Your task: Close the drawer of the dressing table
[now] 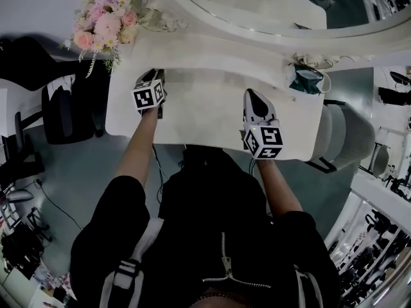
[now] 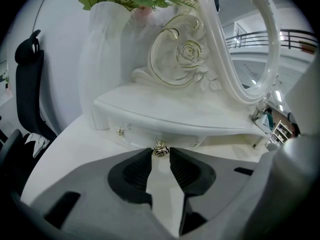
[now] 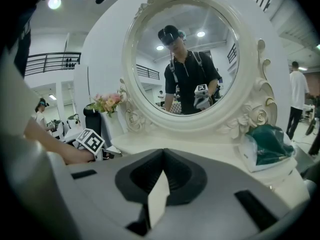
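Fingertips (image 2: 144, 165) of the left gripper (image 2: 160, 154) stand slightly apart and closely flank the drawer knob (image 2: 160, 149) without clearly squeezing it. The right gripper (image 3: 162, 156) has its fingers pressed together on nothing, over the dressing table (image 1: 212, 101). The drawer (image 2: 137, 138) sits tucked under the tabletop's curved front lip. Its long axis runs side to side along that edge and its front faces the person. It is white, and its small round metal knob is rose-patterned.

Mirror (image 1: 257, 5) at the back of the dressing table (image 1: 205, 101); flowers (image 1: 106, 24) on its back left corner, a bag (image 1: 307, 80) on its back right; a chair (image 1: 61, 111) left of it, a stool (image 1: 350, 133) right
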`<state>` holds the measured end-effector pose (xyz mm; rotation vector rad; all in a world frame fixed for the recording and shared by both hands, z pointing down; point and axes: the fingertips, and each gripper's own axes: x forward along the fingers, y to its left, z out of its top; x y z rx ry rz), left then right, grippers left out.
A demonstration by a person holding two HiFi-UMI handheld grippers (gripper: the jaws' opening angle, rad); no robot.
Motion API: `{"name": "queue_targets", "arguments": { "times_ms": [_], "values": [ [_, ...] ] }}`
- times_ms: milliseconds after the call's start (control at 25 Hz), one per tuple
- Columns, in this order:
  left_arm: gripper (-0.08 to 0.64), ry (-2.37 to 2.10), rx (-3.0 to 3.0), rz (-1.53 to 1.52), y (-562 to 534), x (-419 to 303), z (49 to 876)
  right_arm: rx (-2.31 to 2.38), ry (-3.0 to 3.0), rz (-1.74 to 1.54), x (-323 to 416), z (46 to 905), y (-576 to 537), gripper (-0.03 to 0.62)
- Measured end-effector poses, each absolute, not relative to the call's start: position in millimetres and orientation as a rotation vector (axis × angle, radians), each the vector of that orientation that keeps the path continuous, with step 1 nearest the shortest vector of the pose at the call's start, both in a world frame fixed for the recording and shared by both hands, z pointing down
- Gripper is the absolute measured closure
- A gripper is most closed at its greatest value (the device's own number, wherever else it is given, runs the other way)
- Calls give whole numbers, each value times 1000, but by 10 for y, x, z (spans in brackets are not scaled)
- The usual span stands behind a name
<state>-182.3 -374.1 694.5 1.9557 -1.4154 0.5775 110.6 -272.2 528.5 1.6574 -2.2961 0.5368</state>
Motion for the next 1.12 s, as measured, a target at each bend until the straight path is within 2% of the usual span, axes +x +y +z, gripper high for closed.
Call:
{"name": "queue_targets", "arguments": {
  "times_ms": [80, 240, 280, 520, 1120],
  "values": [
    [409, -1415, 1954, 584, -3692, -1830, 6947, 1654, -2303, 532, 1100, 5274, -2706, 591],
    [405, -1425, 1957, 583, -3515, -1873, 6889, 1644, -2321, 522, 1089, 5236, -2668, 591],
    [410, -1425, 1961, 579, -3466, -1878, 6862, 1642, -2326, 519, 1085, 5225, -2660, 591],
    [553, -1429, 2028, 567, -3150, -1844, 6609, 1619, -2368, 491, 1018, 5152, -2585, 591],
    [557, -1471, 2317, 446, -2561, -1324, 5408, 1561, -2476, 411, 820, 4885, -2310, 591]
  ]
}}
